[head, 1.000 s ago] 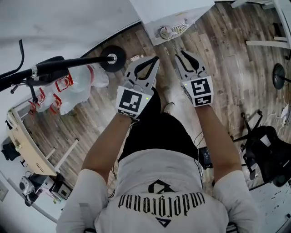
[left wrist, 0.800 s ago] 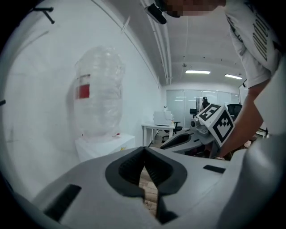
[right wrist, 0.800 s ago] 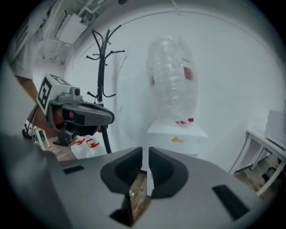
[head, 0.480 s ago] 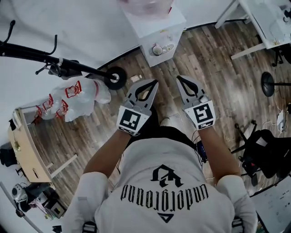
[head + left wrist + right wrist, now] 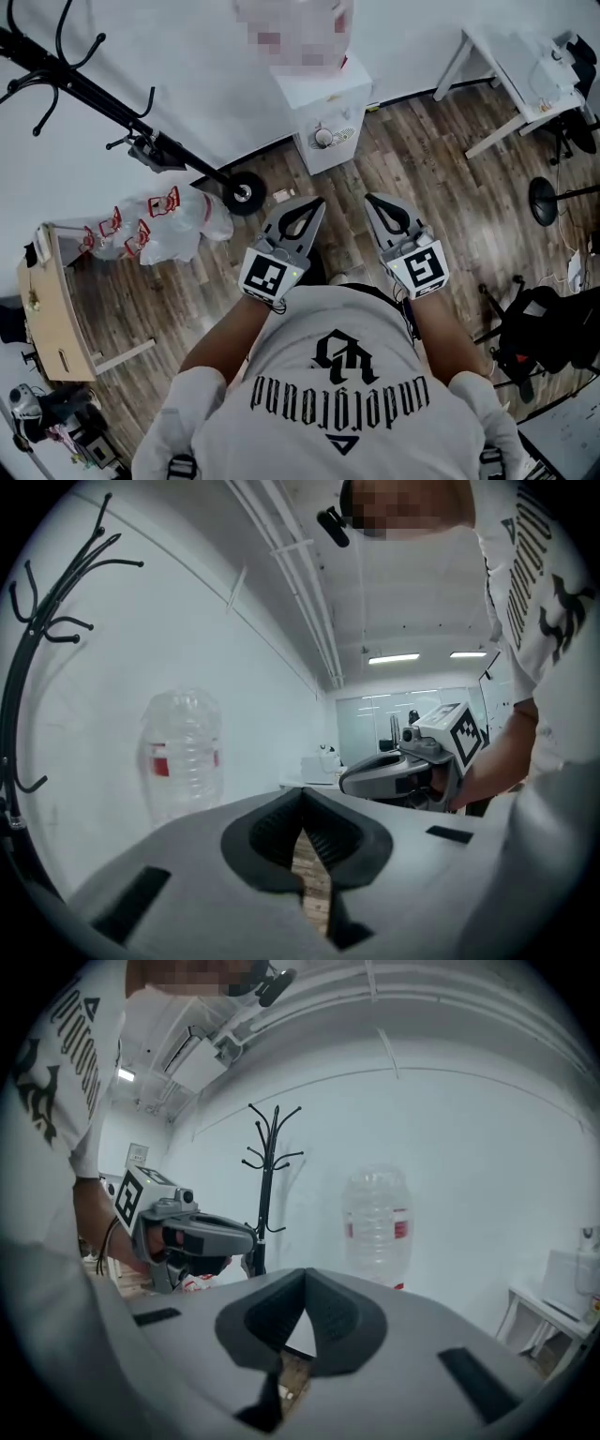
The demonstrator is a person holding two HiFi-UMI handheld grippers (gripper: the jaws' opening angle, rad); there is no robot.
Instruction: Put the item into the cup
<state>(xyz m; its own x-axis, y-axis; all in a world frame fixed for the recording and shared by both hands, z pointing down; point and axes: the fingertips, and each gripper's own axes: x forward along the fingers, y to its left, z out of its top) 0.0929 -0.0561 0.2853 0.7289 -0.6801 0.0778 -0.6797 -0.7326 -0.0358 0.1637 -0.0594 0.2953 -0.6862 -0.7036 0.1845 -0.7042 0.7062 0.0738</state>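
I hold both grippers side by side at waist height, over a wooden floor. My left gripper [image 5: 317, 201] is shut with nothing between its jaws; its own view [image 5: 302, 791] shows the tips meeting. My right gripper [image 5: 370, 198] is shut and empty too [image 5: 305, 1272]. Each gripper shows in the other's view: the right gripper [image 5: 412, 766] and the left gripper [image 5: 187, 1232]. Ahead stands a white water dispenser [image 5: 323, 103] with a clear bottle [image 5: 185, 752] [image 5: 377, 1222] on top. A small round cup-like thing [image 5: 323, 138] sits on its front tray. I cannot make out any item to put in.
A black coat stand [image 5: 141, 141] with a round base [image 5: 242, 194] stands at the left, with plastic bags [image 5: 155, 230] and a wooden shelf [image 5: 47, 309] beside it. A white table [image 5: 525, 66], a round stand base [image 5: 548, 199] and a black chair [image 5: 544, 328] are at the right.
The head view has swung up and back, so the dispenser, the wall and the white table now show more fully. Both grippers keep their place side by side in front of the body.
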